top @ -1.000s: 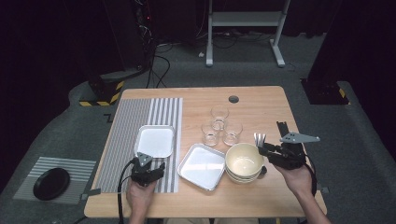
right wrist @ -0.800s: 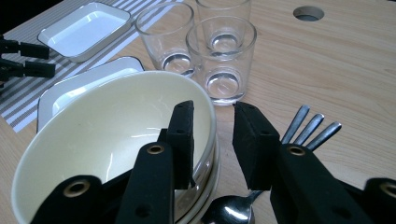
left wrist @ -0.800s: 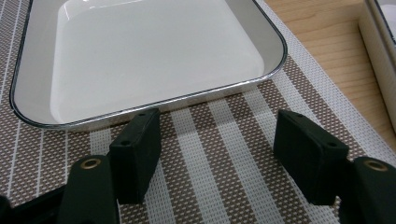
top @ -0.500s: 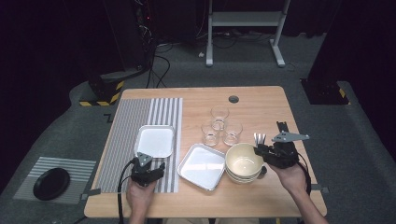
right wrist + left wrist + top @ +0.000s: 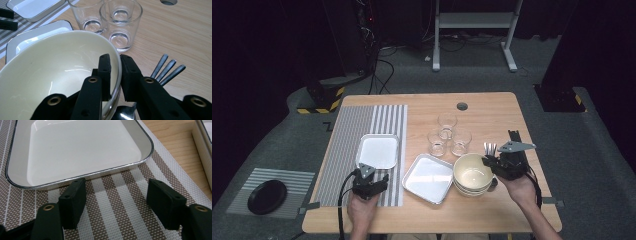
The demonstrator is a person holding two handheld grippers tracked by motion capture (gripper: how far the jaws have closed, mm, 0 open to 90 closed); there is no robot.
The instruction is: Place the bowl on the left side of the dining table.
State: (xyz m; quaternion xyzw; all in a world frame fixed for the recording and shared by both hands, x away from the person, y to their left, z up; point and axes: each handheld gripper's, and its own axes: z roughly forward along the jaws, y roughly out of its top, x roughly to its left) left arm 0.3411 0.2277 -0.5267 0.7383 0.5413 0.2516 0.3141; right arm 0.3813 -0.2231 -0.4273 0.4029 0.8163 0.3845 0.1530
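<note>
A cream bowl (image 5: 471, 173) tops a stack of bowls at the table's front right. My right gripper (image 5: 488, 161) is shut on its right rim, one jaw inside the bowl (image 5: 57, 72) and one outside, as the right gripper view (image 5: 115, 72) shows. At the front left, my left gripper (image 5: 371, 175) rests low over the striped placemat (image 5: 347, 145), open. Its fingers (image 5: 73, 202) stand just short of the near edge of a white square tray (image 5: 80, 147), apart from it, with nothing between them. That tray (image 5: 378, 151) lies on the placemat.
A second white tray (image 5: 428, 178) lies between the placemat and the bowls. Three clear glasses (image 5: 447, 135) stand close behind the bowls. Forks (image 5: 489, 147) lie beside the bowl under my right gripper. A cable hole (image 5: 462, 106) sits near the table's far edge.
My right gripper has shifted a little to the left, onto the bowl's rim. The left gripper has stayed where it was.
</note>
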